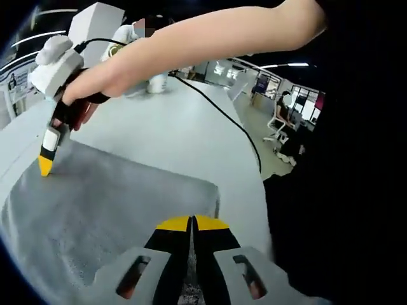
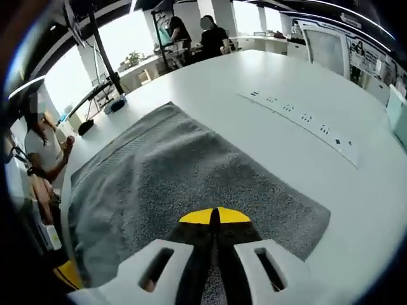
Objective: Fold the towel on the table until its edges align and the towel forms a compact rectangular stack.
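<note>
Right now I have the grey towel point(image 1: 121, 197) lying flat on the white tabletop point(image 1: 178, 127), directly under both tools. My left tool point(image 1: 192, 222) has its yellow-tipped jaws pressed together over the towel's near edge; whether cloth is pinched, I cannot tell. My right tool point(image 2: 215, 216) is likewise closed above the towel point(image 2: 191, 178). No writing is readable.

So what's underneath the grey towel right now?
The grey towel lies spread flat on the white table, whose bare top shows all around it. Whatever sits beneath the cloth is covered and can't be seen. Both grippers' jaws are closed over the towel.
</note>
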The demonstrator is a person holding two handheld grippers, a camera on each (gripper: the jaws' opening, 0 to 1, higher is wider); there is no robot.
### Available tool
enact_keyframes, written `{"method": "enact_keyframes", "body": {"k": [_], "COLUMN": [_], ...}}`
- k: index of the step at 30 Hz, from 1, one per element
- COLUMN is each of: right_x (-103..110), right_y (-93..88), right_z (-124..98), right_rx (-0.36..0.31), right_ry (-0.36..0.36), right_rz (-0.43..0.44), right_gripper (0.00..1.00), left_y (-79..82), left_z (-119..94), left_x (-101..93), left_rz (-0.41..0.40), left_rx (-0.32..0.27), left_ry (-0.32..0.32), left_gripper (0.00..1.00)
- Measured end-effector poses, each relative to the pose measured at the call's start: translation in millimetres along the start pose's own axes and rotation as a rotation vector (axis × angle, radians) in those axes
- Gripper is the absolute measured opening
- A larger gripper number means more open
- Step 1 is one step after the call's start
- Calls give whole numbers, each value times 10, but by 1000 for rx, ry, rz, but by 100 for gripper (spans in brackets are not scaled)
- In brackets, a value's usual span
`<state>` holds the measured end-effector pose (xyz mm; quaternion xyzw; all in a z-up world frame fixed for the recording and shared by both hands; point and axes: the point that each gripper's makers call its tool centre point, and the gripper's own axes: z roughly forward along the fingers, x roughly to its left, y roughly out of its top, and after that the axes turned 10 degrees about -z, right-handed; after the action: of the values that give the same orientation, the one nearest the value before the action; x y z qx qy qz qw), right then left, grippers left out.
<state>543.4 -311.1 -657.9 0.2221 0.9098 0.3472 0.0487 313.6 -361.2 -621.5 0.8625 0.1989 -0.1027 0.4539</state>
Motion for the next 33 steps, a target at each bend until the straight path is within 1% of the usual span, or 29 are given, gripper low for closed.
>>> {"method": "enact_keyframes", "body": {"k": [1, 2, 3, 4, 5, 6, 7, 8, 9, 10, 11, 12, 13, 14, 16, 18, 20, 21, 24, 26, 27, 30, 31, 32, 33], "right_x": [7, 2, -5, 3, 6, 7, 23, 27, 18, 17, 29, 28, 17, 5, 5, 20, 11, 11, 27, 32, 32, 46, 40, 46, 66], "right_y": [-12, 1, 8, 5, 3, 8, 7, 11, 15, 14, 8, 5, 7, 8, 7, 5, 11, 2, -6, -9, -14, -34, -54, -66, -81], "right_z": [16, 11, 11, 15, 26, 29, 38, 45, 41, 39, 41, 39, 42, 40, 30, 19, 21, 13, 6, -4, -10, -36, -51, -59, -72], "right_rx": [2, -7, -7, -2, 10, 11, 19, 19, 23, 22, 19, 12, 4, -17, -46, -76, -114, -125, -137, -145, -149, -210, -212, -216, -219], "right_ry": [-1, 1, 3, 3, -1, -6, -28, -54, -70, -85, -96, -114, -128, -152, -172, -175, -181, -180, -186, -192, -194, -195, -197, -197, -198], "right_rz": [-6, -11, 3, -5, -72, -90, -81, -82, -115, -135, -124, -117, -107, -78, -56, -88, -50, -48, -65, -35, -28, 89, 81, 78, 65], "right_gripper": [0, 0, 0, 0, 0, 0, 0, 0, 0, 0, 0, 0, 0, 0, 0, 0, 0, 0, 0, 0, 0, 0, 0, 0, 0], "left_y": [9, 1, -10, -83, -179, -322, -233, -278, -301, -231, -221, -223, -227, -235, -257, -282, -314, -321, -369, -396, -415, -447, -457, -481, -498], "left_z": [30, 78, 108, 157, 211, 248, 257, 227, 152, 246, 259, 273, 272, 267, 254, 225, 188, 181, 123, 89, 67, 37, 29, 6, -12], "left_x": [25, 63, 79, 95, 68, 71, 49, 51, 26, 66, 65, 77, 77, 77, 73, 58, 47, 45, 45, 46, 46, 46, 42, 38, 36], "left_rz": [-5, -9, -5, 33, 95, 149, 292, 202, 114, 113, 122, 113, 82, 54, 13, -2, -1, -1, -10, -30, -49, -102, -164, -251, -263], "left_rx": [1, 15, 26, 73, 126, 206, 159, 153, 168, 170, 165, 164, 159, 160, 169, 183, 189, 190, 197, 206, 212, 217, 217, 229, 237], "left_ry": [9, 27, 32, 35, 7, 0, -21, 23, 40, 41, 41, 43, 52, 56, 59, 55, 58, 59, 69, 72, 71, 64, 68, 73, 70], "left_gripper": [2, 2, 2, 2, 2, 2, 1, 1, 1, 1, 1, 1, 1, 1, 1, 1, 1, 1, 1, 1, 1, 1, 1, 1, 1]}}
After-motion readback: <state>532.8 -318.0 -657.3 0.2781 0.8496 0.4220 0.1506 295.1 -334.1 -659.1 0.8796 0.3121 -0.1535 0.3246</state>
